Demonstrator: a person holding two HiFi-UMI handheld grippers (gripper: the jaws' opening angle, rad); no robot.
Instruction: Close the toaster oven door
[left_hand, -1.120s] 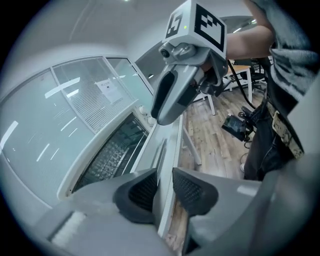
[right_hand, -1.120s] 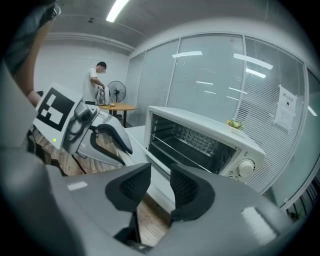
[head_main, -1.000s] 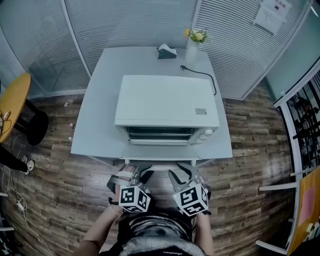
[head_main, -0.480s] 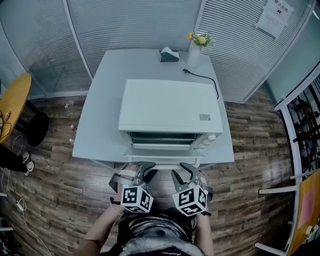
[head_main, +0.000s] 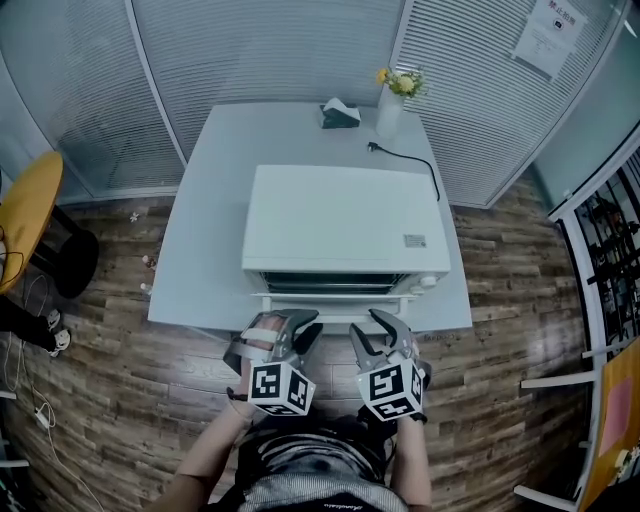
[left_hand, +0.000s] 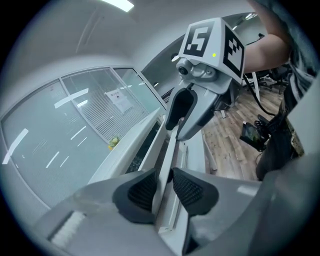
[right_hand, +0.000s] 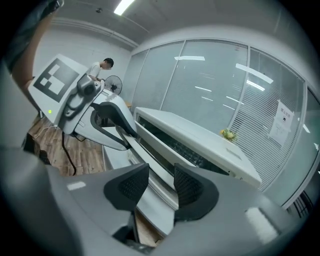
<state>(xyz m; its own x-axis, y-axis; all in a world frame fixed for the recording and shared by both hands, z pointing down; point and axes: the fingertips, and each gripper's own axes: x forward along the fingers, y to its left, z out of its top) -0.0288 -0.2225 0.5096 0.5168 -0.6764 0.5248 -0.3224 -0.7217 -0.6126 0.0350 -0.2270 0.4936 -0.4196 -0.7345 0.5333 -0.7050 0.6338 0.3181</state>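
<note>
on the tabletop (head_main: 205, 260) the toaster oven door (head_main: 330, 305) has tipped up partway, my left gripper (head_main: 285, 323) pinching its edge while the right gripper (head_main: 377, 326) has just spread its jaws loose around it, so closing's underway.

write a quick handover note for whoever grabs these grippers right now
Left gripper: shut on the front edge of the toaster oven door.
Right gripper: open; its jaws have just been opening, with the same door edge between them but not pressed.
Toaster oven: on the white table, door hinged down toward you, cavity showing.
Done: both grippers are at the door's edge.
Left: swing the door up until it shuts.
</note>
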